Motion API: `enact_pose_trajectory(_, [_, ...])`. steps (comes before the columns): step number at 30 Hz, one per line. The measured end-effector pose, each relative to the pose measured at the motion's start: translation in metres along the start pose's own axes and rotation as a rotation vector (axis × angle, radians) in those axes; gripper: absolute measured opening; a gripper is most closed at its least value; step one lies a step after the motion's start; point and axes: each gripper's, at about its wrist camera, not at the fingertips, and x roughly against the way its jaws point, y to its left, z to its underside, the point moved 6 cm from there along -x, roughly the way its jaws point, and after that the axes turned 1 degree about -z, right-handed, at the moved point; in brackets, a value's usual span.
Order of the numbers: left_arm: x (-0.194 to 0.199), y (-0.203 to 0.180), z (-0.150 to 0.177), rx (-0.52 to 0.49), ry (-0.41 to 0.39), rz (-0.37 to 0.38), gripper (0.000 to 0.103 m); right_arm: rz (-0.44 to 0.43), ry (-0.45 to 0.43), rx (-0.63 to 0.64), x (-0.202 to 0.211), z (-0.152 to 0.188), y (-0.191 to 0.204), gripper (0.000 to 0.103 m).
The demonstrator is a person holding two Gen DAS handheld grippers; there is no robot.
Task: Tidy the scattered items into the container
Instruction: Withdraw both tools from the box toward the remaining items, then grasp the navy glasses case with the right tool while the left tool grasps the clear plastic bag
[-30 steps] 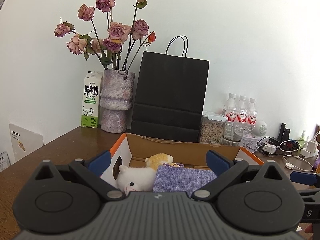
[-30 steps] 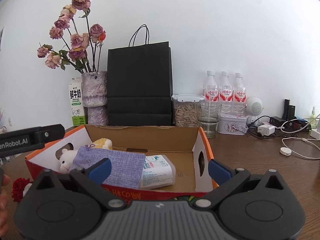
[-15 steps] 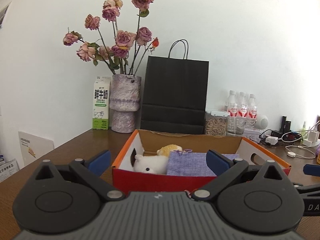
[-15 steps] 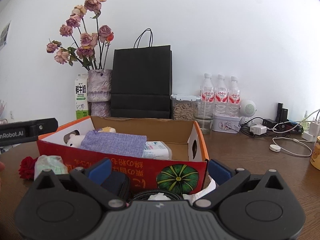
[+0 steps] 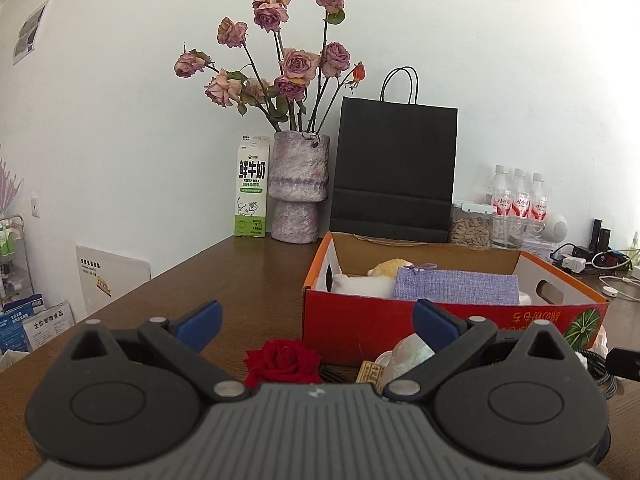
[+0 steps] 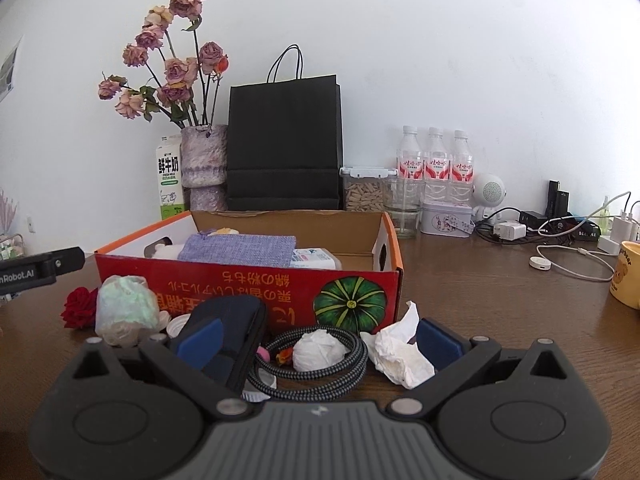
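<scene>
The box (image 6: 248, 280) stands open at the top, with bare floor at its right end beside the purple pouch (image 6: 238, 249), so a gripper could come in from above there. Its front wall is crowded by a rose (image 5: 283, 361), a plastic bag (image 6: 124, 308), a dark case (image 6: 232, 328), a coiled cable (image 6: 344, 364) and crumpled tissues (image 6: 400, 350). The counter (image 5: 180, 292) left of the box lies open, and also to its right up to the white cable (image 6: 576, 266).

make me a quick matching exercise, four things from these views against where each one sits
1. red rose
2. purple cloth pouch
3. braided cable
4. milk carton

a. inside the red box
b. coiled in front of the box, around a white wad
c. beside the vase, by the wall
d. on the table, off the box's left corner

Pairs: 1-d, 2-a, 3-b, 4-c
</scene>
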Motion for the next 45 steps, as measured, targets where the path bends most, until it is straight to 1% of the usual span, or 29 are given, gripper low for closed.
enact_pose_trajectory(9, [0.017, 0.018, 0.006, -0.072, 0.024, -0.011, 0.103, -0.009, 0.033, -0.014, 0.013, 0.009, -0.006, 0.103])
enact_pose_trajectory(15, [0.020, 0.036, 0.009, -0.059, 0.056, -0.003, 0.103, -0.021, 0.073, 0.004, 0.010, 0.012, -0.001, 0.103])
enact_pose_trajectory(17, [0.020, 0.038, 0.009, -0.050, 0.060, -0.003, 0.103, -0.034, 0.087, 0.016, 0.009, 0.014, 0.005, 0.103])
enact_pose_trajectory(20, [0.019, 0.036, 0.010, -0.067, 0.068, -0.010, 0.103, -0.043, 0.087, 0.038, 0.008, 0.014, 0.017, 0.103])
enact_pose_trajectory(23, [0.020, 0.035, 0.009, -0.076, 0.059, -0.011, 0.103, -0.052, 0.096, 0.073, 0.003, 0.013, 0.032, 0.103])
enact_pose_trajectory(26, [0.020, 0.037, 0.009, -0.058, 0.058, -0.013, 0.103, -0.054, 0.107, 0.124, -0.005, 0.012, 0.048, 0.102])
enact_pose_trajectory(28, [0.018, 0.040, 0.009, -0.046, 0.065, -0.017, 0.103, -0.065, 0.115, 0.131, -0.011, 0.010, 0.057, 0.101])
enact_pose_trajectory(30, [0.017, 0.041, 0.009, -0.040, 0.072, -0.017, 0.103, -0.084, 0.141, 0.128, -0.020, 0.009, 0.066, 0.099])
enact_pose_trajectory(31, [0.017, 0.041, 0.009, -0.040, 0.073, -0.017, 0.103, -0.084, 0.154, 0.129, -0.025, 0.009, 0.070, 0.097])
enact_pose_trajectory(34, [0.018, 0.040, 0.009, -0.044, 0.069, -0.017, 0.103, -0.064, 0.194, 0.136, -0.039, 0.010, 0.079, 0.094])
enact_pose_trajectory(35, [0.018, 0.040, 0.009, -0.044, 0.067, -0.017, 0.103, -0.056, 0.203, 0.136, -0.043, 0.010, 0.081, 0.089])
enact_pose_trajectory(40, [0.017, 0.042, 0.010, -0.032, 0.074, -0.016, 0.103, -0.021, 0.222, 0.169, -0.051, 0.012, 0.088, 0.081])
enact_pose_trajectory(45, [0.018, 0.043, 0.010, -0.027, 0.072, -0.014, 0.103, 0.007, 0.244, 0.223, -0.055, 0.013, 0.096, 0.077])
